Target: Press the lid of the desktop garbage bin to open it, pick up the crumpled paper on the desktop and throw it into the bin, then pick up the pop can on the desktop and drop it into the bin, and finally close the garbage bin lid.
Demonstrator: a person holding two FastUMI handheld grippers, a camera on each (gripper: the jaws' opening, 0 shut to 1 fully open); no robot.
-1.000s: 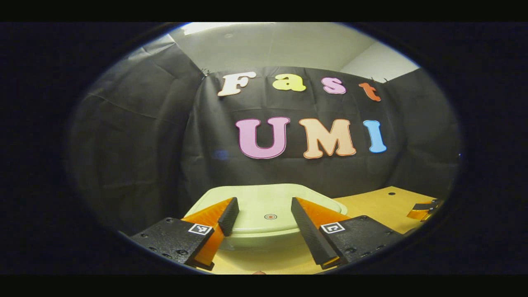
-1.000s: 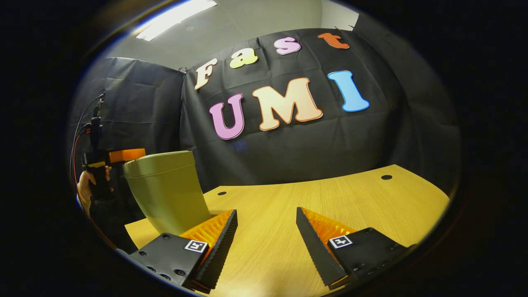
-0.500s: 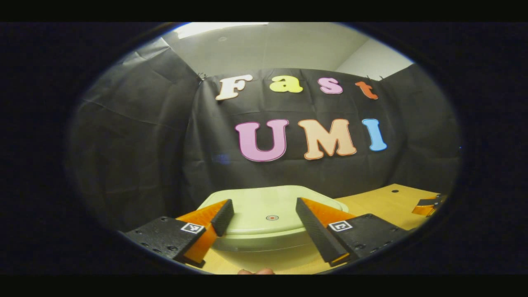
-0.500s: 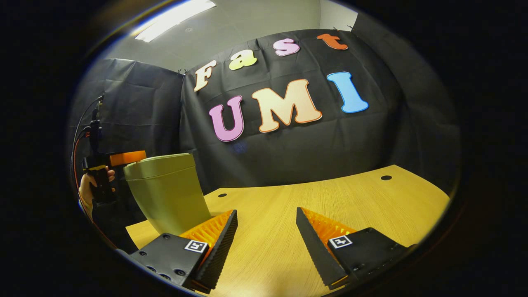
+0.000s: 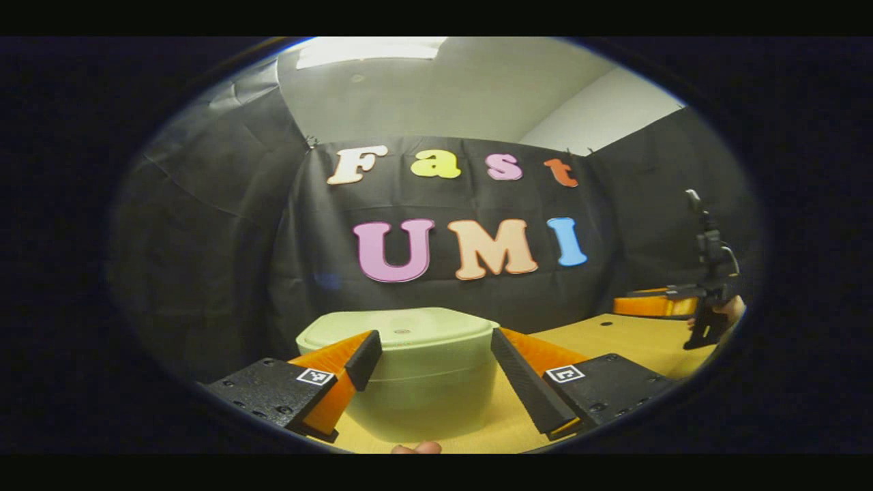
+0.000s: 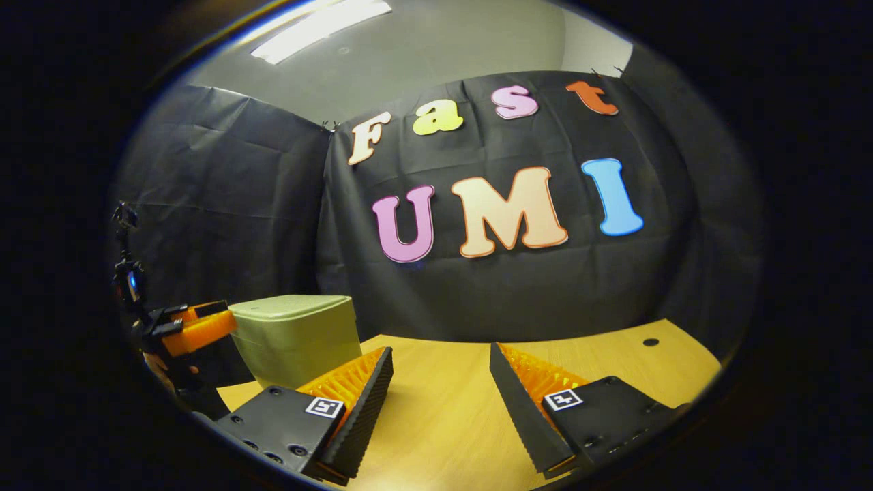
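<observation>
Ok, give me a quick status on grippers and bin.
Left gripper open, facing bin. Right gripper open over bare desk. Bin lid shut. Nothing in the way.

Wooden desktop [image 6: 477, 382] with a dark cable hole [image 6: 650, 341], black cloth wall [image 6: 225, 177], ceiling light [image 6: 320, 27]

A wooden table [image 6: 477, 402] (pale grain) carries a green bin [image 6: 297, 337].

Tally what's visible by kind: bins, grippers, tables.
Bins: 1, the pale green garbage bin, lid closed.
Grippers: 2, left gripper and right gripper, both open and empty.
Tables: 1, the wooden table.
Total: 4.
</observation>
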